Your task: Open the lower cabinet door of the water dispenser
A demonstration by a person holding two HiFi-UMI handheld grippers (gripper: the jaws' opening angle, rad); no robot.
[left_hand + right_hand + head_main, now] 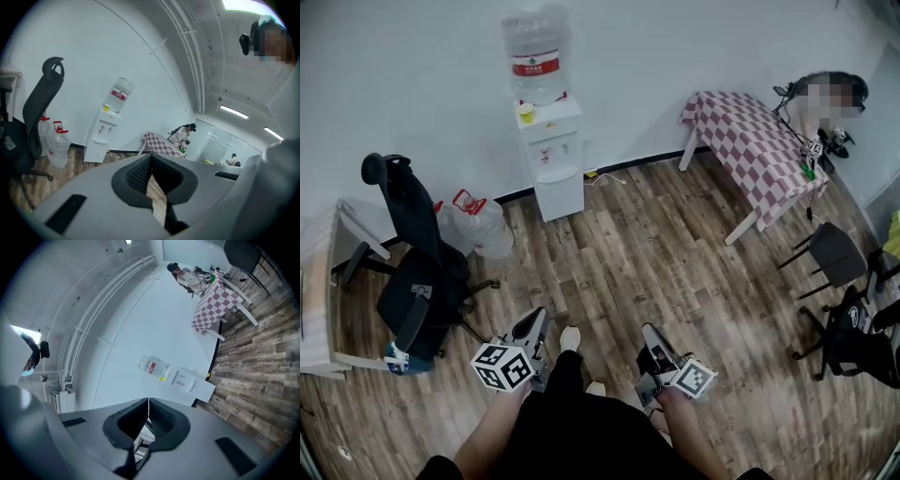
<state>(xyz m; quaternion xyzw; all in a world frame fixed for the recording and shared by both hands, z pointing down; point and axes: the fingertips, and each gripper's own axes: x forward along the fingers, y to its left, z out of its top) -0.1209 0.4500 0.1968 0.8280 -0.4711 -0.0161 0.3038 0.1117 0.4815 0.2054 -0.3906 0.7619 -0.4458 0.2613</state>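
A white water dispenser (pixel 553 159) with a big clear bottle (pixel 536 54) on top stands against the far wall; its lower cabinet door (pixel 559 195) is closed. It also shows small in the left gripper view as the dispenser (pixel 101 136) and, tilted, in the right gripper view as the dispenser (pixel 190 383). My left gripper (pixel 531 330) and right gripper (pixel 652 341) are held low near my body, far from the dispenser. Both are shut with nothing between the jaws: left gripper (pixel 150 171), right gripper (pixel 148 416).
A black office chair (pixel 417 272) and two spare water bottles (pixel 478 223) stand left of the dispenser. A checkered-cloth table (pixel 755 150) with a person (pixel 830 98) behind it is at the right. Black chairs (pixel 839 258) sit at the far right. Wooden floor (pixel 647 262) lies between me and the dispenser.
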